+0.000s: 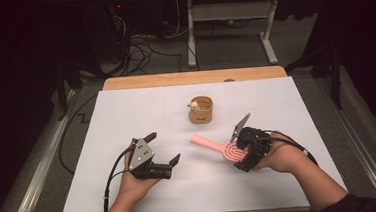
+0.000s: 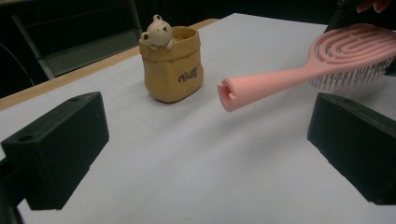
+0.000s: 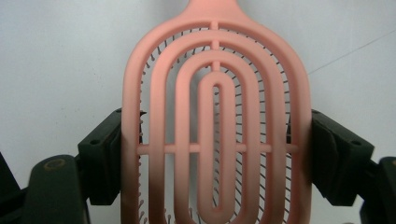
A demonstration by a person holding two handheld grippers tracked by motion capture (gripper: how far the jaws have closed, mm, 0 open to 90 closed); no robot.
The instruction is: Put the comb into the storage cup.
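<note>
A pink vented hairbrush [image 1: 218,147] is held just above the white table by its head, handle pointing toward the table's middle. My right gripper [image 1: 239,157] is shut on the brush head [image 3: 215,135], its black pads [image 3: 105,158] pressing both edges. In the left gripper view the brush handle [image 2: 271,81] points at the camera, bristles down. My left gripper [image 1: 164,149] is open with nothing between its fingers [image 2: 56,144], aimed at the handle's end. A tan fabric pot [image 1: 201,110] with a small bear figure [image 2: 159,31] on its rim stands behind the brush.
A white sheet [image 1: 126,110] covers the table, with a wooden edge [image 1: 194,78] at the far side. Cables and a desk frame [image 1: 230,28] lie on the floor beyond. Bare sheet lies between the two grippers.
</note>
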